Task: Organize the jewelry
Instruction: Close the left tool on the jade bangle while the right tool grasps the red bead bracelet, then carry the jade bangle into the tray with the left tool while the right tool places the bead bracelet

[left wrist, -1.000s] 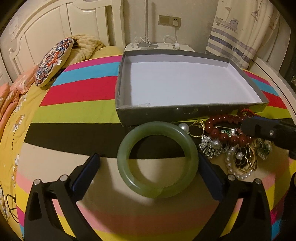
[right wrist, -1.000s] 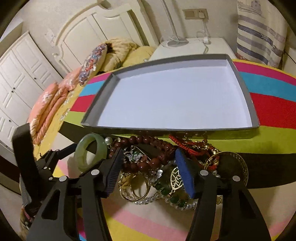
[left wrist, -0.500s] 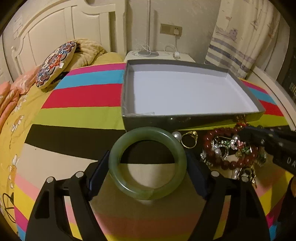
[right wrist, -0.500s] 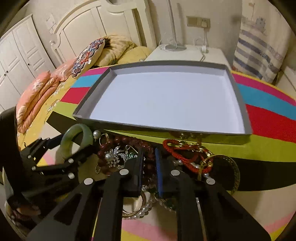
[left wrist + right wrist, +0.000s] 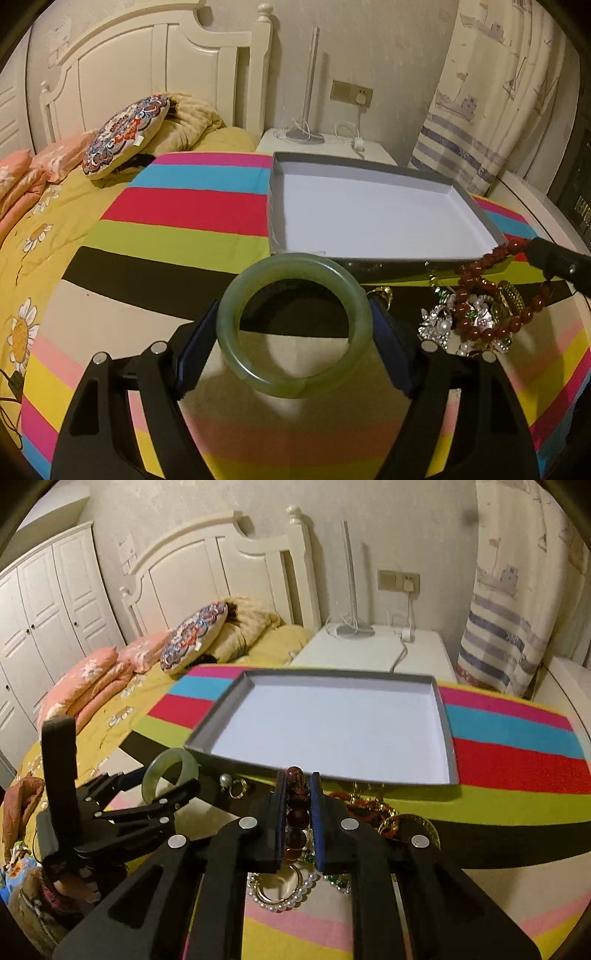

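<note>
In the left wrist view, your left gripper clamps the green bangle just short of the tray; carry it over the rim. In the right wrist view, your right gripper pinches the red bead strand above the jewelry pile; lift until it hangs free.

A white headboard backs the bed, where a patterned round cushion leans on pillows, beside a white nightstand bearing a lamp.
</note>
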Demonstrator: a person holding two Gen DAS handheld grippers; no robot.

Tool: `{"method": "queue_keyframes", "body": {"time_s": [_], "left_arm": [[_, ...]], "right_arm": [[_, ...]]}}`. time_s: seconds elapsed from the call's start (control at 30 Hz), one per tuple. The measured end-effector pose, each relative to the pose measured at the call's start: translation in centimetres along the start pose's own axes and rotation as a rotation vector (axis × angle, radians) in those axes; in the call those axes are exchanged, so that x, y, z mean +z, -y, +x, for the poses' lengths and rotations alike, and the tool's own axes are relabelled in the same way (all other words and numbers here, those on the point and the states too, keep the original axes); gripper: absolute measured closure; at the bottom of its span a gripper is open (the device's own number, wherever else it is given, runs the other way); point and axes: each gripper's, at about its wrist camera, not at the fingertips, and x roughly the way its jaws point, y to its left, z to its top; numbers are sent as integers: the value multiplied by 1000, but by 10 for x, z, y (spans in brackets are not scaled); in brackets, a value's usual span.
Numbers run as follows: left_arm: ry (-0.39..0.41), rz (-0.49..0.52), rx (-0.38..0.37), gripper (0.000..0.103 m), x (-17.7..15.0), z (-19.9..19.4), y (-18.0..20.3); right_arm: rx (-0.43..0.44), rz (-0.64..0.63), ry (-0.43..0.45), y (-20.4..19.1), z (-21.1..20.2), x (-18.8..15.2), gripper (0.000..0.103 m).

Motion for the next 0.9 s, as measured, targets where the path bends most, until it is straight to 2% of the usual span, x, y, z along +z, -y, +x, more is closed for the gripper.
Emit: {"method": "queue_keyframes", "body": {"time_s": [0.17, 0.43, 0.73, 0.9], "left_arm": [[24, -16, 5, 25, 1, -5, 0], [80, 44, 16, 25, 16, -20, 14], [82, 132, 12, 25, 53, -12, 38], [39, 175, 3, 25, 77, 13, 55]], "right_arm": [[0, 1, 36, 1, -12, 7, 90], [-34, -9, 66, 15, -15, 27, 90], [-64, -17, 95, 32, -3, 63, 90], [-46, 2, 71, 44, 23, 75, 90]]}}
